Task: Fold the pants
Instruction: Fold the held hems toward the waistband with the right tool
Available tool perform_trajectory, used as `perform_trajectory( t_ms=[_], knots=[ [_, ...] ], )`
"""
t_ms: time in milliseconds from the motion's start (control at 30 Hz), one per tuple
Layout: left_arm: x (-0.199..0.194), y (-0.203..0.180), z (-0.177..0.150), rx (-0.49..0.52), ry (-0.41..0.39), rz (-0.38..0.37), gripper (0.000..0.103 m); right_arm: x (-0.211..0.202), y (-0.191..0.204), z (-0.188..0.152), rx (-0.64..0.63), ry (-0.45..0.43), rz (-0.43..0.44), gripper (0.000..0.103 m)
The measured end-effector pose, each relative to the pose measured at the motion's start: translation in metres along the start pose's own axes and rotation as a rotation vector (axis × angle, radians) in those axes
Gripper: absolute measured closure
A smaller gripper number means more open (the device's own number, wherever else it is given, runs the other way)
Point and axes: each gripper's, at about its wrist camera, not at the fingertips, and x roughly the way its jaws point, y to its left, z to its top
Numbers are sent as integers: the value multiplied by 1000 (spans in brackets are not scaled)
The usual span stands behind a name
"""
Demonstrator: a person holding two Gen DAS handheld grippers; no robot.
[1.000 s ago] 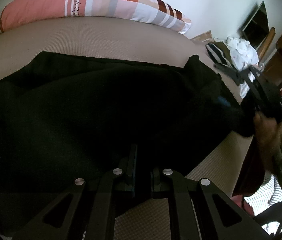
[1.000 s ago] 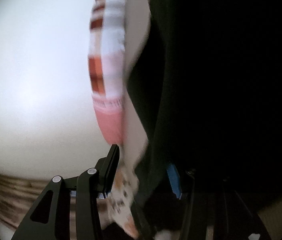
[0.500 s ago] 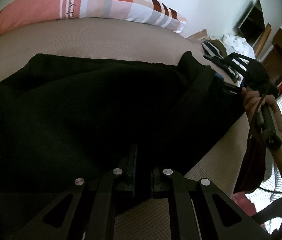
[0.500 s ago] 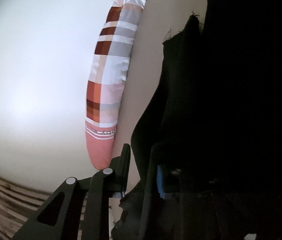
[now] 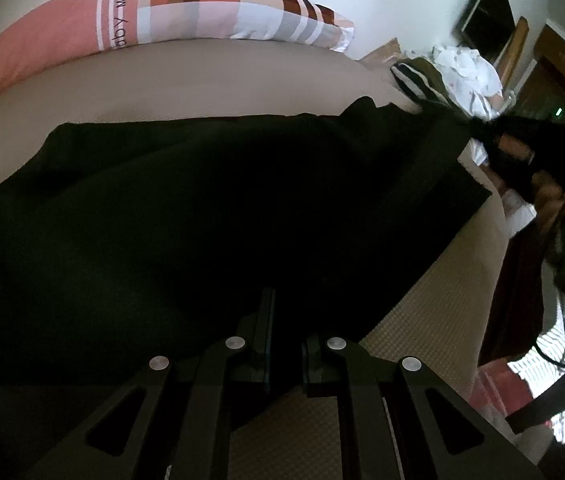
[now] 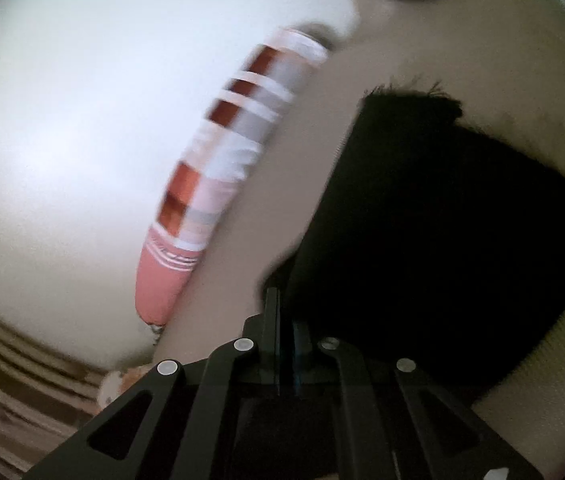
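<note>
Jaws of both the left gripper (image 5: 284,344) and right gripper (image 6: 286,346) are clenched on the black pants (image 5: 210,208), which lie lengthwise across the bed (image 5: 202,80), one end at each gripper.

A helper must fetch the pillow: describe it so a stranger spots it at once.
Start at the beige bed where the black pants lie. Along its far edge, against the white wall, lies the long pillow. Only it has a salmon-pink end and brown-and-grey checks.

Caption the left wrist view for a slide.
Left gripper shut on black pants spread across a beige bed, patterned pillow behind.
</note>
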Motion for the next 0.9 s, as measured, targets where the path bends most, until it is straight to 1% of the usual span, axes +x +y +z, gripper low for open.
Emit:
perform_trajectory(
  t_ms=[33,67,133,167,267,333,367,433,567,600,633,700,800,867,900],
  knots=[
    [0,-1,1,5,3,5,92,1,-14,1,45,-1,-9,95],
    [0,-2,0,13,5,12,92,1,-26,2,76,-4,3,95],
    [1,-6,0,37,7,29,92,-2,-51,7,158,-23,-24,94],
    [1,-7,0,41,8,33,92,-3,-59,10,188,-30,-15,94],
    [1,-7,-1,39,9,34,92,-12,-82,21,250,-71,-51,93],
    [1,-8,-1,42,9,35,92,-19,-98,31,297,-107,-38,93],
    [1,-8,-1,42,10,37,92,-21,-101,36,300,-113,-37,93],
    [2,-9,0,47,12,43,92,-28,-105,46,277,-121,-44,93],
    [2,-8,0,50,14,51,92,-31,-99,54,211,-71,-65,95],
    [2,-9,0,48,16,56,92,-32,-95,55,182,-59,-89,98],
    [3,-10,0,47,18,61,92,-36,-89,56,143,-55,-117,98],
    [2,-13,1,53,20,79,92,-43,-80,59,97,-56,-144,99],
    [3,-24,2,120,18,115,92,-64,-61,59,-12,-84,-196,99],
    [7,-33,0,185,24,145,92,-71,-55,51,-88,-91,-281,99],
    [8,-34,0,199,26,151,92,-71,-59,48,-99,-86,-310,99]
  ],
)
